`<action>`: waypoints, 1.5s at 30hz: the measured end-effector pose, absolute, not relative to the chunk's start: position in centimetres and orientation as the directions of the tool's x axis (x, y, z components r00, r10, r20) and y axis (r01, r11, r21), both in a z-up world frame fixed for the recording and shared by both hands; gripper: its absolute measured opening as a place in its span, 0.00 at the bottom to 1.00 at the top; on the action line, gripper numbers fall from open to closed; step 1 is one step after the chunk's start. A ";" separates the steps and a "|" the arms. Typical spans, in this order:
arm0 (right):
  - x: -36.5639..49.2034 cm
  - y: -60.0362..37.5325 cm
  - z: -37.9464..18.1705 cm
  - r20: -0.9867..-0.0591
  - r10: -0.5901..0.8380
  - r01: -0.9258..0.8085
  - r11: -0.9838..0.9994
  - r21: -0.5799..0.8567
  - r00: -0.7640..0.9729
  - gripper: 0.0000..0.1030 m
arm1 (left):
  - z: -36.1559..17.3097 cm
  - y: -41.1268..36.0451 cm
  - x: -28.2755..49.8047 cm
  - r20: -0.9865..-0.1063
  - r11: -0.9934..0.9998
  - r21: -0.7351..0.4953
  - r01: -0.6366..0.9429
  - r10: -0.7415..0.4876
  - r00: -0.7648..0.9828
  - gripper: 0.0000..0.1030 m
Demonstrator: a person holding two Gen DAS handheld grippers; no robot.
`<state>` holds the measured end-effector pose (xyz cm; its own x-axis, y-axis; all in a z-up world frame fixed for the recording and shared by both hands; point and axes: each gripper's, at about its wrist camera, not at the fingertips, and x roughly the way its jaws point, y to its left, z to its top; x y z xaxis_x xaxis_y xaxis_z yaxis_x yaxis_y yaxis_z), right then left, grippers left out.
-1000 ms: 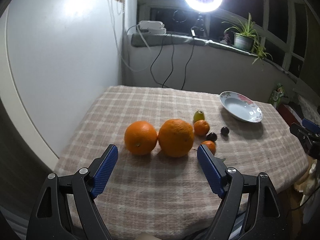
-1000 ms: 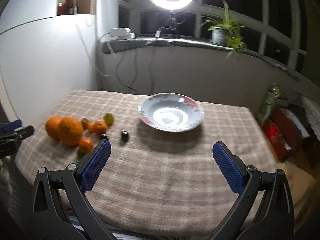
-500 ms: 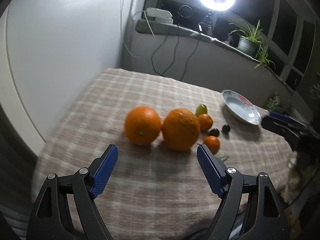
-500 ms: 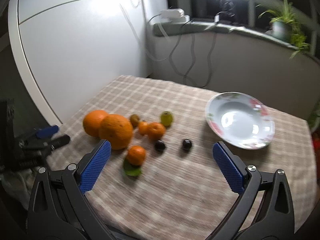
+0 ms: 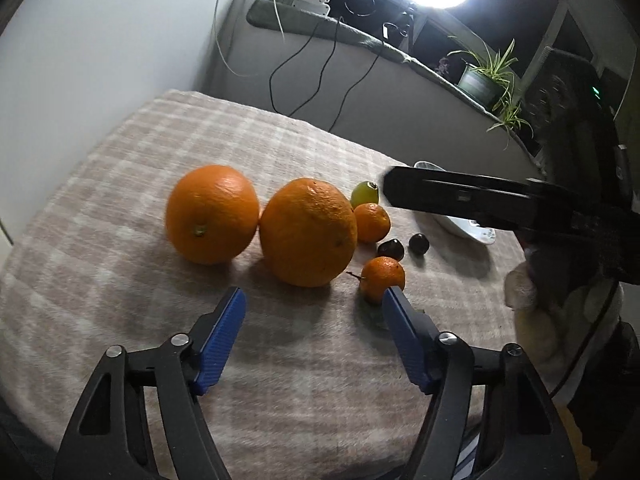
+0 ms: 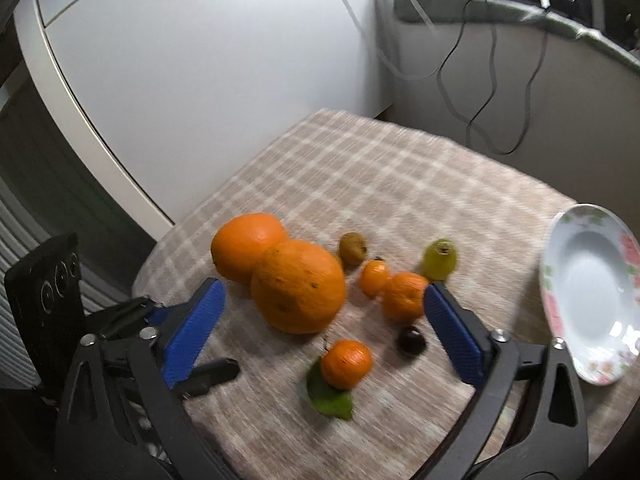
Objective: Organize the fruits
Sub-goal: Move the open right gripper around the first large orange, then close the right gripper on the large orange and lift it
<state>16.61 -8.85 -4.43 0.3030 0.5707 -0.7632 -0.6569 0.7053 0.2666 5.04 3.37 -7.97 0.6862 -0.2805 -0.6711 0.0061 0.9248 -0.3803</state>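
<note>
Two big oranges (image 5: 212, 213) (image 5: 308, 232) lie side by side on the checked tablecloth (image 5: 120, 184). Small mandarins (image 5: 382, 279), a green fruit (image 5: 365, 194) and two dark fruits (image 5: 391, 249) lie to their right. My left gripper (image 5: 314, 312) is open and empty, just short of the right-hand big orange. My right gripper (image 6: 324, 304) is open and empty, hovering over the fruit group, with the big orange (image 6: 298, 286) and a mandarin (image 6: 346, 363) between its fingers' span. The white flowered plate (image 6: 592, 292) is empty at the right.
A brownish small fruit (image 6: 353, 248) lies behind the oranges. A green leaf (image 6: 330, 396) lies by the near mandarin. A white wall panel (image 6: 200, 60) stands to the left. Cables (image 5: 304, 68) hang behind the table. The right gripper's black body (image 5: 500, 204) crosses the left wrist view.
My right gripper swung left from the plate to over the fruit group. My left gripper moved closer to the big oranges. Both stayed open.
</note>
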 end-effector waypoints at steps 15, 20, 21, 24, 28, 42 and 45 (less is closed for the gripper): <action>18.8 -6.1 -7.3 -0.800 0.570 -0.664 0.673 0.325 0.186 0.72 | -9.2 2.9 6.9 -0.669 0.916 -0.401 -0.020 -0.277 0.690 0.60; 19.1 -5.7 -7.9 -0.807 0.570 -0.665 0.665 0.340 0.157 0.69 | -9.5 2.9 7.5 -0.671 0.915 -0.402 -0.016 -0.283 0.685 0.54; 19.1 -5.6 -8.0 -0.806 0.573 -0.665 0.662 0.346 0.150 0.68 | -9.5 2.9 7.6 -0.671 0.915 -0.404 -0.016 -0.285 0.685 0.53; 19.1 -5.6 -8.1 -0.805 0.574 -0.658 0.665 0.354 0.147 0.67 | -9.6 2.8 7.7 -0.669 0.916 -0.401 -0.018 -0.279 0.689 0.52; 19.1 -5.6 -8.0 -0.803 0.577 -0.648 0.670 0.363 0.148 0.66 | -9.6 2.9 7.7 -0.667 0.919 -0.395 -0.018 -0.273 0.693 0.51; 18.3 -6.3 -6.5 -0.782 0.603 -0.647 0.662 0.378 0.160 0.63 | -8.5 2.7 7.5 -0.657 0.925 -0.379 -0.019 -0.254 0.709 0.51; 18.2 -6.8 -5.8 -0.773 0.611 -0.646 0.662 0.379 0.172 0.63 | -7.8 2.3 7.4 -0.648 0.930 -0.368 -0.008 -0.250 0.719 0.51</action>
